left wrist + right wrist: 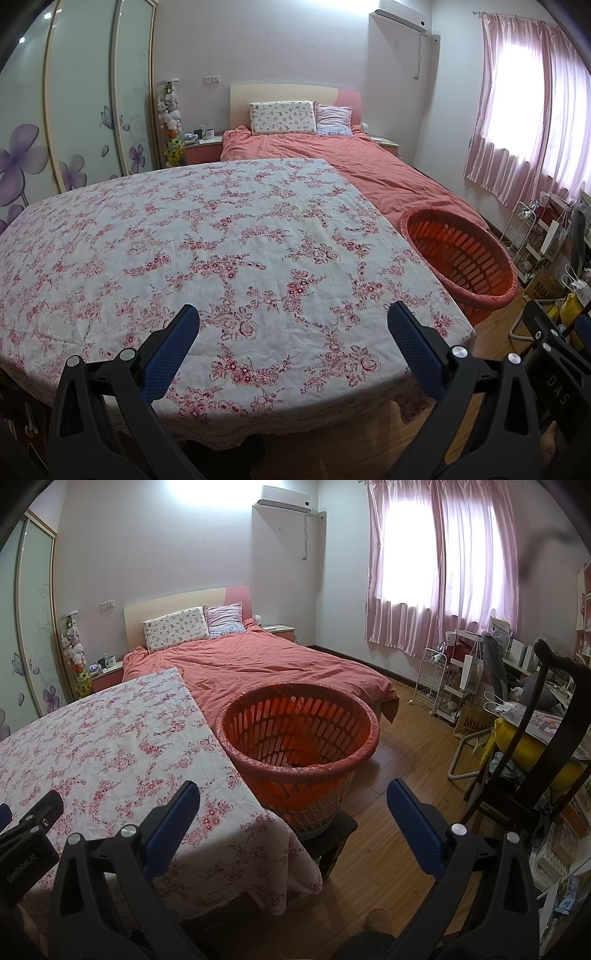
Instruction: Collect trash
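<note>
Left wrist view: your worktop (221, 236) looks bare, basket (461, 258) at two o'clock; both tongs (293, 349) (293, 825) gape empty, collection seemingly finished.

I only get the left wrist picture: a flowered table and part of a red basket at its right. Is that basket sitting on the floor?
Observer: No. The basket stands on a dark stool beside the table.
Operator: Anything inside it?
Observer: Something orange lies at the bottom; I cannot tell what.
Operator: And the other claw, is it holding trash?
Observer: No. The right claw is open and empty, aimed at the basket.
Operator: What's further right?
Observer: A dark wooden chair with a yellow cushion.
</note>
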Motion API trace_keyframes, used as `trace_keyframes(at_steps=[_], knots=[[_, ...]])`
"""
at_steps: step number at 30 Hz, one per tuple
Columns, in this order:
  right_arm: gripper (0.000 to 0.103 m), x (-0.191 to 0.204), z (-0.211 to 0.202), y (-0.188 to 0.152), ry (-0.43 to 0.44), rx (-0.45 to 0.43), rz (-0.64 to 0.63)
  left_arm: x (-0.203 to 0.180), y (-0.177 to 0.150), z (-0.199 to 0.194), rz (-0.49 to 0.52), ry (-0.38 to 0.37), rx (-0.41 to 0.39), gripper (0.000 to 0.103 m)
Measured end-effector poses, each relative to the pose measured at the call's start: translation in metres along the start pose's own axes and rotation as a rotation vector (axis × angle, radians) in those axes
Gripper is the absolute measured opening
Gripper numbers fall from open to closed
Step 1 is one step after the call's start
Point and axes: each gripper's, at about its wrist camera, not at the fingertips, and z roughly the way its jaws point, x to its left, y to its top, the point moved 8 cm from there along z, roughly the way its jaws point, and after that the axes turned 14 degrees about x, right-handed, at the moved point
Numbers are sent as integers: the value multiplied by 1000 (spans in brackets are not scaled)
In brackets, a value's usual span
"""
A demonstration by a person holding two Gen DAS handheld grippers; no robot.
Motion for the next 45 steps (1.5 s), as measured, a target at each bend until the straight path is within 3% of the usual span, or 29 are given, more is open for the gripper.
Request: trace_keyframes(at_steps=[45], knots=[[99,-1,0,0,3,3,1,-1,-6,4,8,20,26,100]])
